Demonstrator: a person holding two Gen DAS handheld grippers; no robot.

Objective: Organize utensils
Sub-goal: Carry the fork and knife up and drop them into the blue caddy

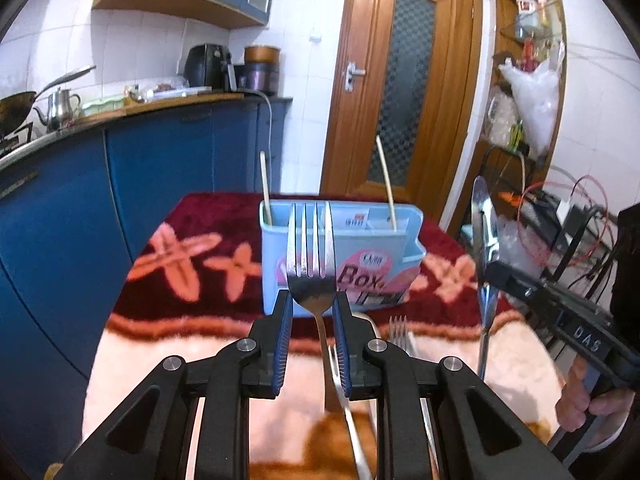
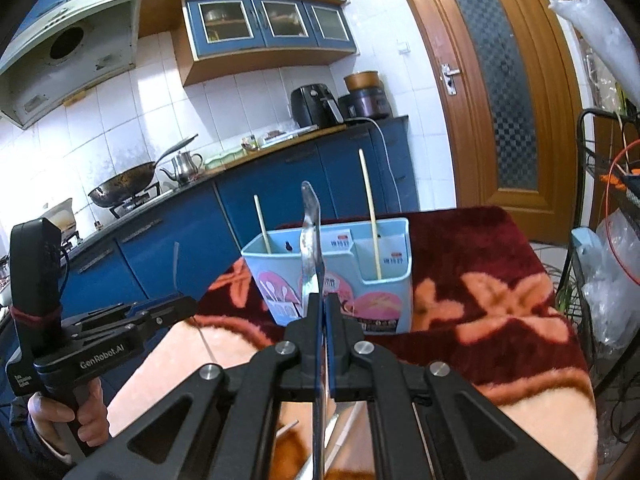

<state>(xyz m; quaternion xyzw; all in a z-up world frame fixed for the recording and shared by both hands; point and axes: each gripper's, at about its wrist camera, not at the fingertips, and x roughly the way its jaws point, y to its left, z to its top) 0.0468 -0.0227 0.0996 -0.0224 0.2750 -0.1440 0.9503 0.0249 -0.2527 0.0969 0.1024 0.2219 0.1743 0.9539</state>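
My left gripper [image 1: 313, 300] is shut on a steel fork [image 1: 311, 240], pads pressing the base of its head, tines pointing up. Just beyond it on the table stands a light blue utensil box [image 1: 372, 256] with two chopsticks [image 1: 386, 184] upright in its compartments. In the same view, at the right, my right gripper [image 1: 490, 270] holds a spoon [image 1: 482, 216], bowl up. The right wrist view shows the right gripper [image 2: 322, 300] shut on that spoon [image 2: 311, 236], seen edge-on before the box [image 2: 384, 280]. The left gripper [image 2: 188, 302] is level with it at the left, its fork [image 2: 176, 264] a thin line.
A dark red, flower-patterned cloth [image 1: 192, 220] covers the table. Another fork [image 1: 400, 332] and more cutlery lie on it below the grippers. Blue kitchen cabinets [image 1: 152, 168] run along the left, a wooden door [image 1: 404, 80] stands behind, and a wire rack [image 2: 600, 200] with bags and cables is at the right.
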